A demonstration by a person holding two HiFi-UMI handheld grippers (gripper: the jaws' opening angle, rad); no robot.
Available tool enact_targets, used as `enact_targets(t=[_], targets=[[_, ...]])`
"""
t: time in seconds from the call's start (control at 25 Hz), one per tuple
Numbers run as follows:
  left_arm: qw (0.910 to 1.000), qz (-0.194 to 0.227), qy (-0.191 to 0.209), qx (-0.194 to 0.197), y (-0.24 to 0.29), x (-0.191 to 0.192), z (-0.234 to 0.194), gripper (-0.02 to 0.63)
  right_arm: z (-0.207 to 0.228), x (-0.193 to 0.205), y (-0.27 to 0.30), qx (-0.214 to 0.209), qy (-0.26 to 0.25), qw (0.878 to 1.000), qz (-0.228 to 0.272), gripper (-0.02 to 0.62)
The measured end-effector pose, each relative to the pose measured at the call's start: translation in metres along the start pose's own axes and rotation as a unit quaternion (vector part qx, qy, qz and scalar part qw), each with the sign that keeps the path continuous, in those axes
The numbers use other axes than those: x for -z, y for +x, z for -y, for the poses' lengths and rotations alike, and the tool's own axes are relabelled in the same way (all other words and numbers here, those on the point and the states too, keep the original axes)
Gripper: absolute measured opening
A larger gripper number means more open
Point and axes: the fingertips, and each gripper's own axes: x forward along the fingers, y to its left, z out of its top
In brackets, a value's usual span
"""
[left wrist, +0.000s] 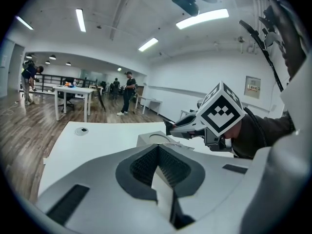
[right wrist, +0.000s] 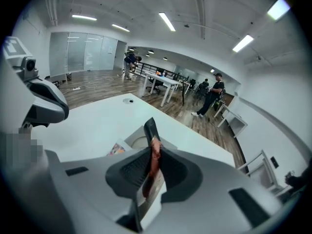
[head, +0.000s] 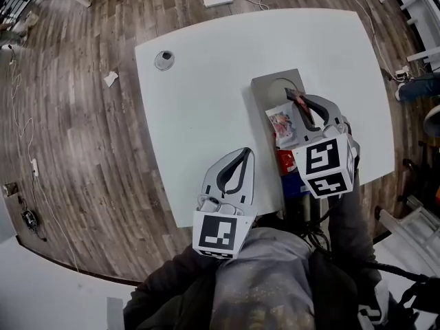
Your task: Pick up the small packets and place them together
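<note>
Right gripper view showed a thin dark-and-red foil packet [right wrist: 151,130] pinched edge-on in the right claw [right wrist: 152,149], held over the flat grey tray [head: 265,88], where a white printed packet [head: 280,124] lay with a red packet [head: 285,161] near it. The left claw [head: 243,152] hung closed and empty above the near edge of the white worktop [head: 199,81]. With only a narrow strip of foil clamped, the packet risked slipping out and landing off the tray, apart from the others.
</note>
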Motion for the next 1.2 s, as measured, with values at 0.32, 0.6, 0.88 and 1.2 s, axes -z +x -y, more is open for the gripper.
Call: enact_targets(t=[0.32,0.6,0.88,1.2], targets=[[0.9999,-0.005,-0.009,0.001,0.008,0.004,-0.005,0.002,-0.014,-0.001,0.011,-0.053,0.017,0.998,0.003,0.143],[1.0,-0.001,-0.008,0.0,0.002,0.003,-0.005,0.002,-0.026,-0.003,0.009,-0.077,0.008,0.997,0.003,0.226],[0.9999,0.011,0.002,0.001,-0.007,-0.005,-0.002,0.002,-0.03,-0.01,-0.001,-0.076,0.007,0.997,0.01,0.235],[0.9995,0.021,0.019,0.009,-0.023,-0.005,0.012,0.002,-0.036,-0.011,-0.027,-0.057,0.009,0.998,0.032,0.235]])
